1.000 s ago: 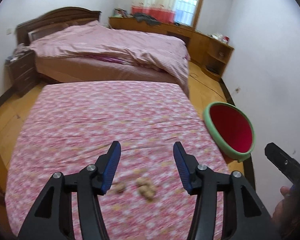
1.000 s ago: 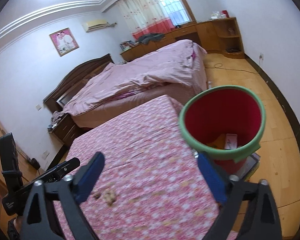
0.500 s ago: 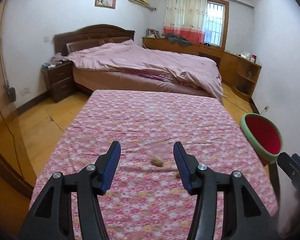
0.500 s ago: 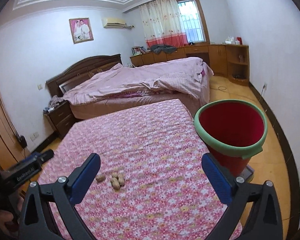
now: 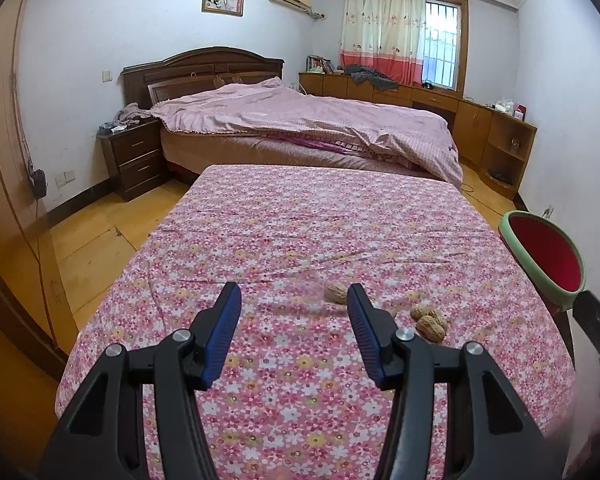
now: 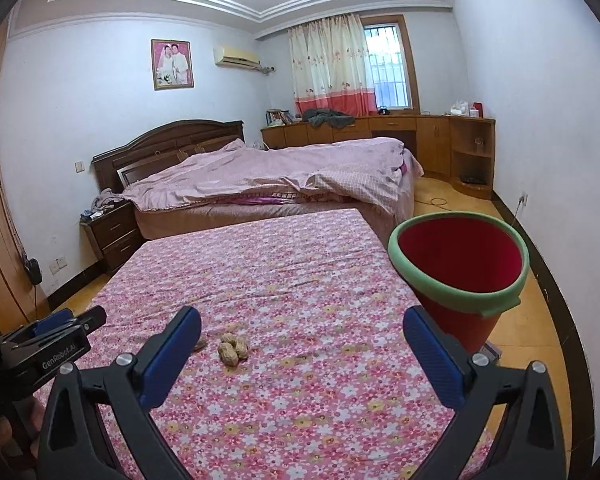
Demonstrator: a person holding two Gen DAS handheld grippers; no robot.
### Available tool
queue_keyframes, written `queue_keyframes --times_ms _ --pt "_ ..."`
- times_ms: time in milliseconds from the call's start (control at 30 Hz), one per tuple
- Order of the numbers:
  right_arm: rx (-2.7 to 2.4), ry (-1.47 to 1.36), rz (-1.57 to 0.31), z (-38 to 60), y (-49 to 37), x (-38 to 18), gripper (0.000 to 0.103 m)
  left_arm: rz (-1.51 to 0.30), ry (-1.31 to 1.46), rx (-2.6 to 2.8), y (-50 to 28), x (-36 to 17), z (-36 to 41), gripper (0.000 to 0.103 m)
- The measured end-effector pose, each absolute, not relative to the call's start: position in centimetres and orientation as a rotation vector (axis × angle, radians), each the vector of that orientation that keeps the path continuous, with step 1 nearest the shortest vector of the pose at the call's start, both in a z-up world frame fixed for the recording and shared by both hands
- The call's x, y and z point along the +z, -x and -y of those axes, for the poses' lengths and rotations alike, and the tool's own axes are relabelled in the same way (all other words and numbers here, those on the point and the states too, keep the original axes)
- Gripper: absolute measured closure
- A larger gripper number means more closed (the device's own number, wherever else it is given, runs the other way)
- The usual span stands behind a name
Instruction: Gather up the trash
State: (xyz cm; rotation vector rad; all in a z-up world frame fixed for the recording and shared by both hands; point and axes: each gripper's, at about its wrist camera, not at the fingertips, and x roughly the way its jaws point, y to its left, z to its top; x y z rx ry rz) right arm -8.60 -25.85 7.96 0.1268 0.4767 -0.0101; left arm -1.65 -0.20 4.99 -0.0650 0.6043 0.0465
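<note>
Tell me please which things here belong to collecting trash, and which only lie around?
For the job:
- peanut shells on the floral cloth
- red bin with green rim
- left hand-held gripper and right hand-held gripper, both open

Just lying about:
- unmade bed
- nightstand
- clothes on the cabinet
- framed photo

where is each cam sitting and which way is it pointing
Left wrist: sits on the left gripper, facing down the flowered table toward the bed; its open jaws show, and the right gripper's tip at the right edge.
Right wrist: sits on the right gripper, facing the same way from further right; open jaws show, with the left gripper at the left edge.
Shared: peanut shells, red bin, table, bed.
</note>
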Motion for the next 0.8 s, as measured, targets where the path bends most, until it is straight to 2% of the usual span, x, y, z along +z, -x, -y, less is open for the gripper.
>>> queue_keyframes --times_ms 800 --pt "-0.012 -0.148 -0.512 25.98 8.39 7.38 0.000 -0.599 0.067 0.048 1.76 4.70 0.26 0.048"
